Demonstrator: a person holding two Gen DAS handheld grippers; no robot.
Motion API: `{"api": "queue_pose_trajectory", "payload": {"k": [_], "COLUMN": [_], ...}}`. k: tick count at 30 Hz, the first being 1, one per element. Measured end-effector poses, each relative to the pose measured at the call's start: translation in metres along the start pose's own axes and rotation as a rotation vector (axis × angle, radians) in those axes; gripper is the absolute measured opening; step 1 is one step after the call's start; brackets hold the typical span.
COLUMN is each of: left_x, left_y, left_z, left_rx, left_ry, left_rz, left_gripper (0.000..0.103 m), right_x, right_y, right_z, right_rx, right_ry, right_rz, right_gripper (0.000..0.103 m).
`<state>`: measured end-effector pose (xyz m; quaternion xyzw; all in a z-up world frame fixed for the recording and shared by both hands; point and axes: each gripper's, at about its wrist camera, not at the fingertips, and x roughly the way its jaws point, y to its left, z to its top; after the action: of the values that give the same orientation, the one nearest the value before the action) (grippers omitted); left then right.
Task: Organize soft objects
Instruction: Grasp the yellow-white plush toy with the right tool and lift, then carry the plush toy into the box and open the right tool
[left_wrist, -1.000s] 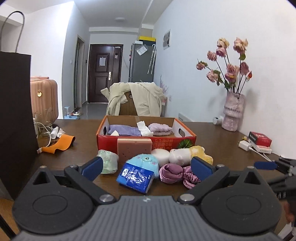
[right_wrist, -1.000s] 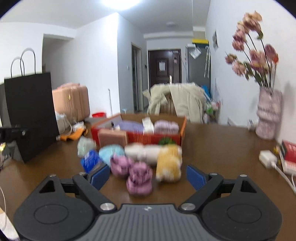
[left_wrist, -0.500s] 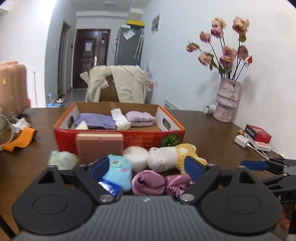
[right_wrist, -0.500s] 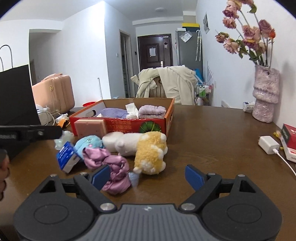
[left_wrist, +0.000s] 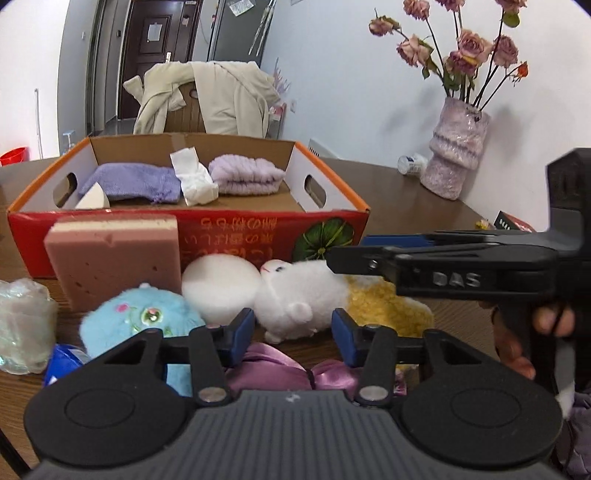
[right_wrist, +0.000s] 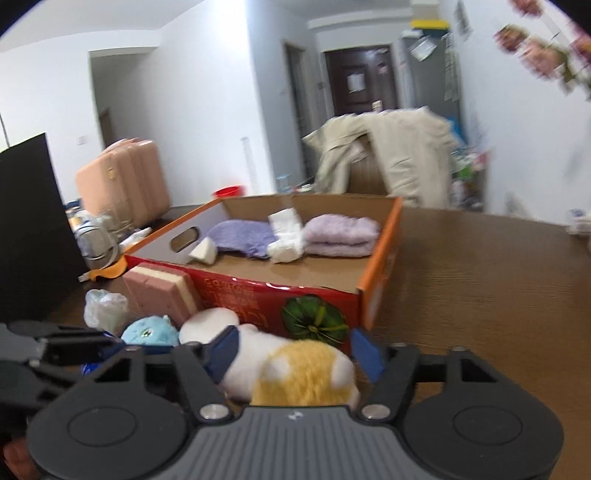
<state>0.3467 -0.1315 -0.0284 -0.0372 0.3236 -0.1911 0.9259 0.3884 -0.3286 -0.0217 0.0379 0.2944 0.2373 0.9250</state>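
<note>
The wooden counter (right_wrist: 480, 280) is smooth and hard, so a nudged plush would slide rather than stay put; the cardboard box (left_wrist: 325, 229), stiff-walled with cut-out handles, sits just behind the pile, and a lift that swings low could catch its front wall and spill the folded lilac towels (left_wrist: 243, 175) inside. The pink sponge block (left_wrist: 114, 258), porous and square-edged, leans upright against that wall and could topple if the toys beside it are dragged. The white-and-yellow plush (right_wrist: 295, 369) is fluffy and rounded, lying on the counter between the spread right tongs (right_wrist: 293, 352), which are not yet pinching it; a shallow bite would likely grab only pile and let the toy drop. The left tongs (left_wrist: 293, 332) are also spread, above the slick satin scrunchies (left_wrist: 269, 369); both tools crowd the same spot, so they may collide. The blue plush (left_wrist: 142, 321) and the round white puff (left_wrist: 219, 282) touch the target and may be pulled along.
</note>
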Motion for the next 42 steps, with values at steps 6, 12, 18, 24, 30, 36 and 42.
{"api": "queue_pose_trajectory", "payload": {"k": [6,12,18,24,30,36,42], "left_x": [-0.023,-0.032,-0.021,-0.051,-0.081,-0.099,-0.071], "left_y": [-0.014,-0.058,-0.083,-0.049,-0.021,-0.028,-0.021], "left_z": [-0.002,-0.020,-0.046,-0.066,-0.072,-0.073,-0.085], "left_rx": [-0.005,0.057,0.138,0.050,-0.130,-0.229,-0.382], "left_ry": [-0.022,0.020,0.079,0.064,0.041,0.052,0.146], "left_rz": [-0.084,-0.210,-0.164,-0.094,0.012,-0.169,-0.255], "left_gripper": [0.049,0.055,0.055,0.051,0.049,0.063,0.056], "right_x": [-0.003,-0.030,-0.054,-0.094,-0.122,-0.150,-0.148], "right_y": [-0.014,-0.016,-0.026,-0.016,0.012,0.016,0.008], "right_z": [-0.011,-0.031,-0.046,-0.072,-0.094,-0.098,-0.112], "right_rx": [0.077,0.158,0.269,0.321,0.333,0.311,0.398], "right_ry": [0.013,-0.017,-0.020,-0.025,0.009,-0.010,0.021], "right_rz": [-0.008,-0.122,-0.156,-0.178,-0.080,-0.046,0.032], "right_gripper": [0.030,0.030,0.030,0.030,0.031,0.049,0.054]}}
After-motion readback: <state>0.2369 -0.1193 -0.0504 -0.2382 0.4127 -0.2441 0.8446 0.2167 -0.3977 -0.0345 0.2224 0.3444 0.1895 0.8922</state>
